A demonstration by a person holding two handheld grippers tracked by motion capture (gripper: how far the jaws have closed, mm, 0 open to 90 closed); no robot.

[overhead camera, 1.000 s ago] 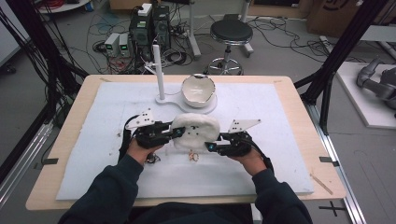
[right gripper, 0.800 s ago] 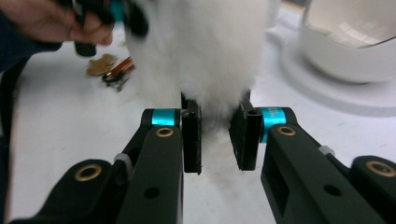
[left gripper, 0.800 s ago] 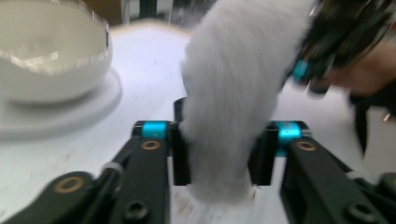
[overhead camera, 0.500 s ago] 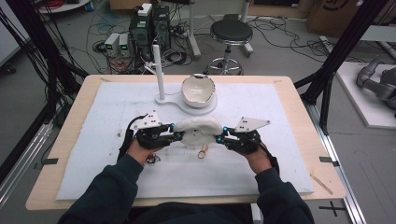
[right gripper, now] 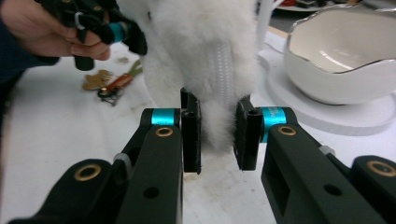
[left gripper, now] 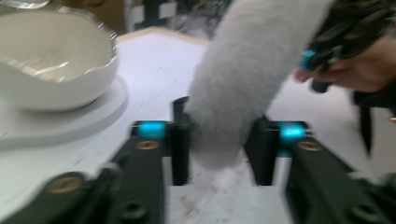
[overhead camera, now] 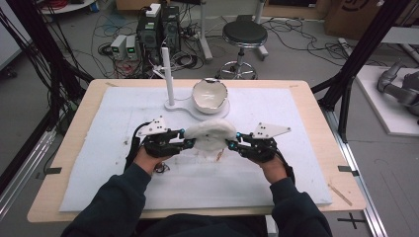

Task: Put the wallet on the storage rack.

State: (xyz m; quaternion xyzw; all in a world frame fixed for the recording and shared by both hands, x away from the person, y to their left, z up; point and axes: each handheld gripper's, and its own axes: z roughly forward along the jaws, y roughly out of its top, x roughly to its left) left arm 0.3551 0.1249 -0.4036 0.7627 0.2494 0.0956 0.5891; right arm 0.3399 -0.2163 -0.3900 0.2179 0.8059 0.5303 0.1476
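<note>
right gripper view, keyring (right gripper: 112, 86) beside fur (right gripper: 196, 42)

A lab: floor cables (overhead camera: 64, 29), electronics boxes (overhead camera: 158, 27), black frame posts (overhead camera: 365, 44).

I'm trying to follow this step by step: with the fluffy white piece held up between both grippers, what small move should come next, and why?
Probably draw the left gripper back off the fluffy white piece. Its jaws have just been opening and now stand slightly apart from the fur between them, while the right gripper pinches the other end. The white bowl sits just behind.
</note>
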